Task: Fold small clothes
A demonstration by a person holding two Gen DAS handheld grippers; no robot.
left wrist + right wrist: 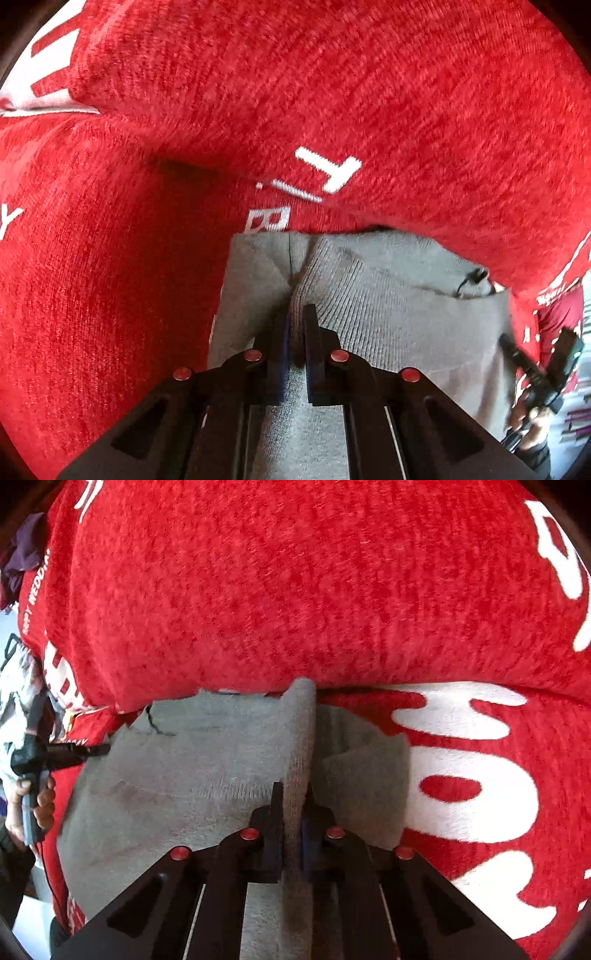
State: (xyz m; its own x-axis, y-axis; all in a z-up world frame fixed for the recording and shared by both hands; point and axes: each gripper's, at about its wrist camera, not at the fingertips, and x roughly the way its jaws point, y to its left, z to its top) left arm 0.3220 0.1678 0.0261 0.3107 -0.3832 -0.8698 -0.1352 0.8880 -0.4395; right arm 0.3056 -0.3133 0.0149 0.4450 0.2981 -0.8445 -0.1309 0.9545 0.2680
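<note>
Both tools pinch the grey garment (388, 306) on the red blanket (110, 277): left tool (295, 317) clamped on a fold, right tool (293, 797) on a raised ridge.

Small grey knitted garment (388, 314), ribbed in texture, spread over a red fleece blanket (332, 74) bearing white letters. Pinched up into a raised ridge (301, 738) at one end and into a crease (295, 280) at the other, the cloth between mostly flat with a few soft wrinkles. Far edge tucked against a bulging fold of the blanket, a short dark thread (469, 280) showing near that edge.
</note>
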